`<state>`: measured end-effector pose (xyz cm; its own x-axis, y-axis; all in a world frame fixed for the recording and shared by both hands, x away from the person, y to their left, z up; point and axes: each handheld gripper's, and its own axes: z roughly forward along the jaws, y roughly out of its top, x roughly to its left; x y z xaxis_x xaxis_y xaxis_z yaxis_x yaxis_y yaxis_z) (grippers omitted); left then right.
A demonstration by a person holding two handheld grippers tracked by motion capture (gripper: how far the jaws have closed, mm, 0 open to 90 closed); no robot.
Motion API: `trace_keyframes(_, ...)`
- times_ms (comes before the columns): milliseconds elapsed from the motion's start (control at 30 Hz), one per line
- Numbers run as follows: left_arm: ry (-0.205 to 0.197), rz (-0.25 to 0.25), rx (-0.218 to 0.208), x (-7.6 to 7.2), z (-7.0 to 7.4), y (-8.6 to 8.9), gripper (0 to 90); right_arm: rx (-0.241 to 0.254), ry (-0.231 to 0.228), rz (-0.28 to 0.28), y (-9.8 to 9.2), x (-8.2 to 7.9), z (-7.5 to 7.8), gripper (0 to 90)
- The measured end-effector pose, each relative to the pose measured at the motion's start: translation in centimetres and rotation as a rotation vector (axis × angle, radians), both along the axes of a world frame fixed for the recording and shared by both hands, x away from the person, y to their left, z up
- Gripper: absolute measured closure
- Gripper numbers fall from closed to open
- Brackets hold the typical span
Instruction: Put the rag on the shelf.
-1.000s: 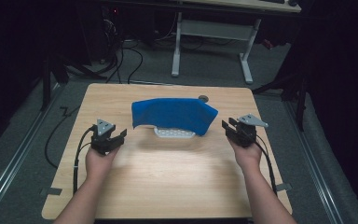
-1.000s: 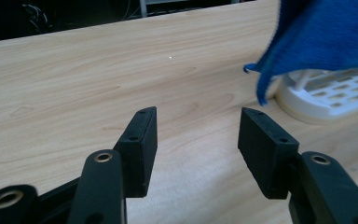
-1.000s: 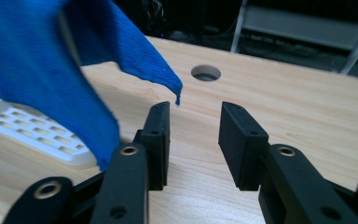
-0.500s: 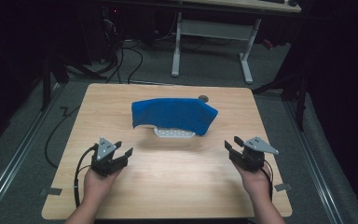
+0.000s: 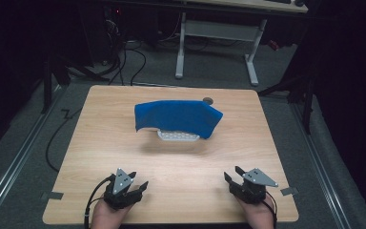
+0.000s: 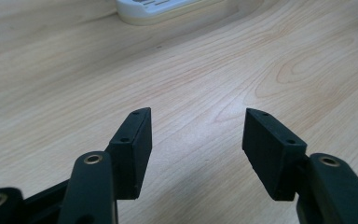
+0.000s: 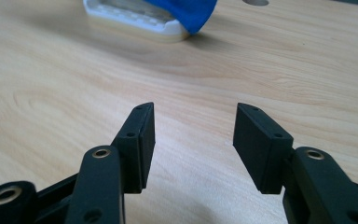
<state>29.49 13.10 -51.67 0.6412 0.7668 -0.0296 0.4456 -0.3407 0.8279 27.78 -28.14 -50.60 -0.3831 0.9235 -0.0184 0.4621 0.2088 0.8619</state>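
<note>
At the near left of the wooden table, the left gripper sat low over the bare wood in the person's left hand, a black cable looping back from it toward the near edge. Its jaws stood well apart with nothing between them — in the left gripper view only pale grain showed in the gap, and the white edge of a tray lay far ahead.

Toward the middle of the table, well apart from both grippers, a blue cloth was draped over a white slotted tray, hiding most of it; only the tray's near rim stuck out from under the cloth. What the tray held, if anything, could not be made out. Just beyond the cloth's far right corner a small dark round spot marked the tabletop — possibly a hole.

At the near right, the right gripper was held in the right hand, also low over the wood. Its jaws were likewise spread wide and empty, pointing toward the tray and the cloth's hanging corner.
</note>
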Motion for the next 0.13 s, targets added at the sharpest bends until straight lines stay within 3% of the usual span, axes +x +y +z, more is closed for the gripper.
trace_keyframes(133,-0.002,-0.006,0.019,0.11,-0.22,-0.04,42.7,-0.018,-0.003,0.007,0.04,0.06,-0.11,48.8)
